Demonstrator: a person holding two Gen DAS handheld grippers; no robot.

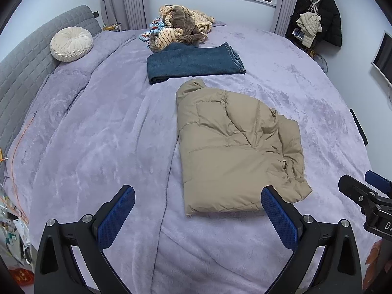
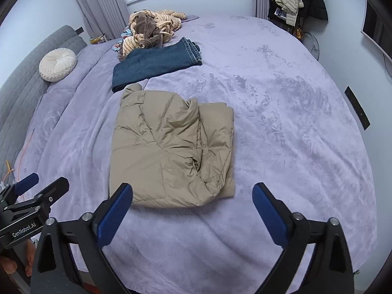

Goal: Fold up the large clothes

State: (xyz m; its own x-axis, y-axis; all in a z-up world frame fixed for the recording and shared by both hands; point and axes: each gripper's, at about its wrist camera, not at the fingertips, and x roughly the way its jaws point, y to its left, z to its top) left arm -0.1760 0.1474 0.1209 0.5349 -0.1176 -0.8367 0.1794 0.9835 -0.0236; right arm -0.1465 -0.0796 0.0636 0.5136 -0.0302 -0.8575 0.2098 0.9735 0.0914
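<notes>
A tan puffer jacket (image 1: 235,152) (image 2: 171,152) lies folded into a thick rectangle on the lilac bedspread (image 1: 98,134) (image 2: 281,122). My left gripper (image 1: 198,197) hovers above the bed just short of the jacket's near edge, its blue pads wide apart and bare. My right gripper (image 2: 192,193) hangs over the jacket's near right corner, also open with nothing between its pads. Each gripper shows at the edge of the other's view: the right one (image 1: 365,191) and the left one (image 2: 41,191). Neither touches the jacket.
Folded blue jeans (image 1: 193,62) (image 2: 156,61) lie beyond the jacket, then a heap of striped and brown clothes (image 1: 181,28) (image 2: 149,27). A round cream cushion (image 1: 71,44) (image 2: 57,65) leans on the grey headboard (image 1: 22,73). Coats (image 1: 316,14) hang at the far right.
</notes>
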